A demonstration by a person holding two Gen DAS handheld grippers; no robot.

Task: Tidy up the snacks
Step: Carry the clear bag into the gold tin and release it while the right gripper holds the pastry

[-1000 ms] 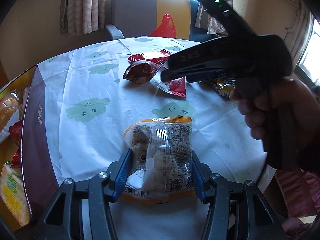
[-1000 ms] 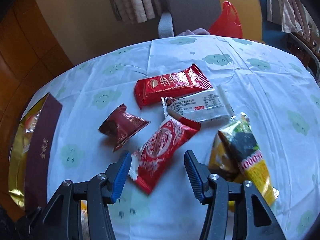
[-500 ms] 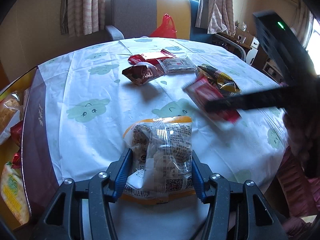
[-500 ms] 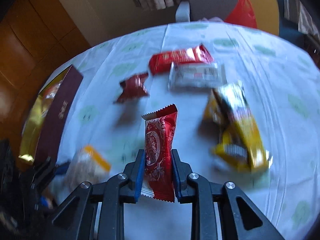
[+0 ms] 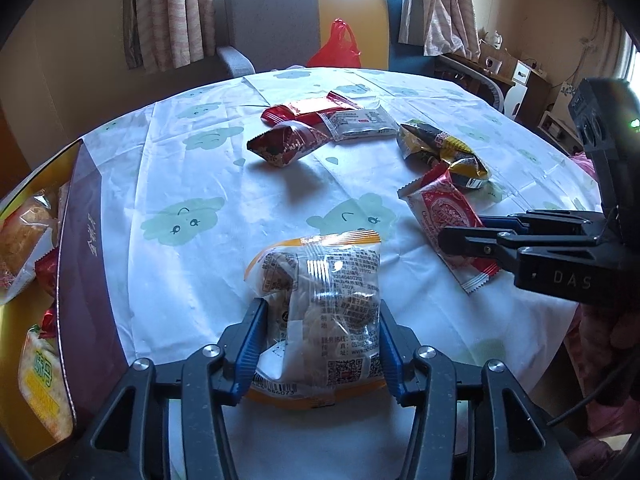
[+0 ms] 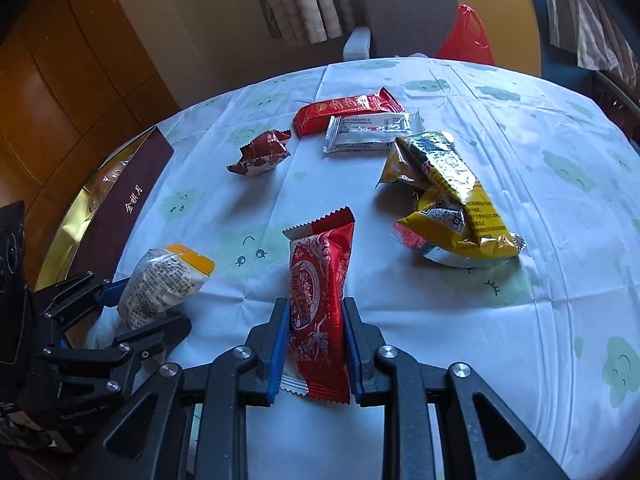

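My left gripper [image 5: 320, 344] is shut on a clear pastry packet with an orange edge [image 5: 320, 304], held over the near table edge; it also shows in the right wrist view [image 6: 164, 284]. My right gripper [image 6: 316, 344] is shut on a red chocolate wafer bar [image 6: 320, 292], held above the cloth at the right; the bar shows in the left wrist view [image 5: 444, 216]. A maroon and gold snack box [image 5: 84, 264] with packets inside stands at the left.
On the white cloud-print tablecloth [image 6: 520, 152] lie a dark red candy bag [image 6: 260, 152], a long red bar [image 6: 348, 112], a silver packet [image 6: 368, 134] and yellow packets [image 6: 448, 200]. A chair with a red plastic bag [image 5: 336, 46] stands behind the table.
My right gripper closed on the red wafer bar, lifted it off the pile and carried it toward the near right. The left gripper kept still with its packet.
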